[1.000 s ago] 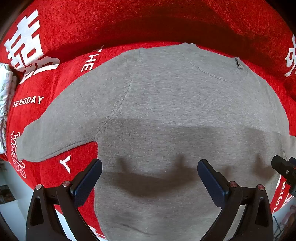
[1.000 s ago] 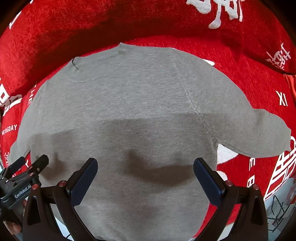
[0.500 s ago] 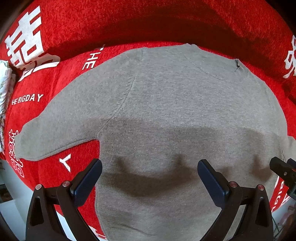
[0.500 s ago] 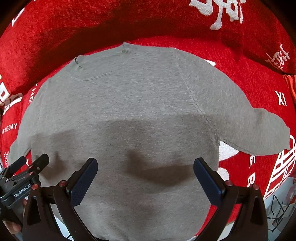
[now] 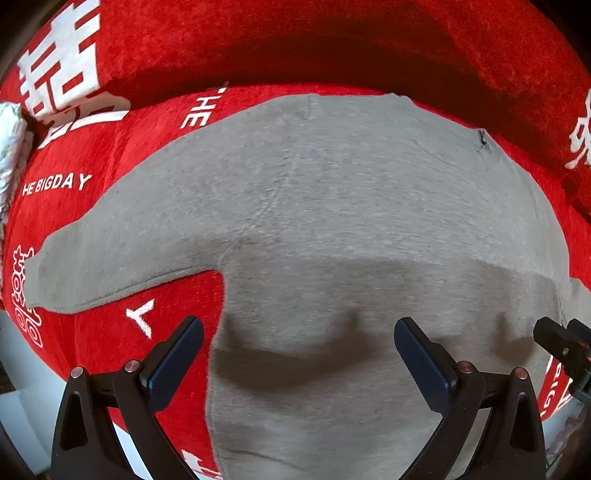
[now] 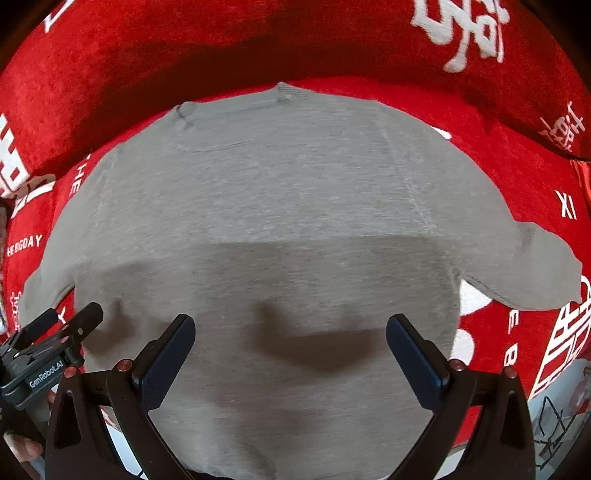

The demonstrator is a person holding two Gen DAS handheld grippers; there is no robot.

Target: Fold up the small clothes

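A small grey sweatshirt (image 5: 332, 229) lies flat on a red blanket (image 5: 110, 155), neck far, hem near. Its left sleeve (image 5: 110, 258) spreads out to the left; its right sleeve (image 6: 524, 266) spreads out to the right. My left gripper (image 5: 299, 350) is open and empty above the left lower body of the shirt. My right gripper (image 6: 290, 347) is open and empty above the right lower body. Each gripper shows at the edge of the other's view: the right one (image 5: 561, 343) and the left one (image 6: 55, 332).
The red blanket with white lettering (image 6: 461, 33) covers the seat and rises as a backrest behind the shirt. A white patterned cloth (image 5: 9, 147) sits at the far left edge. The seat's front edge lies just below the grippers.
Both grippers have moved slightly right and forward over the shirt; the shirt has not moved. Both stay open.
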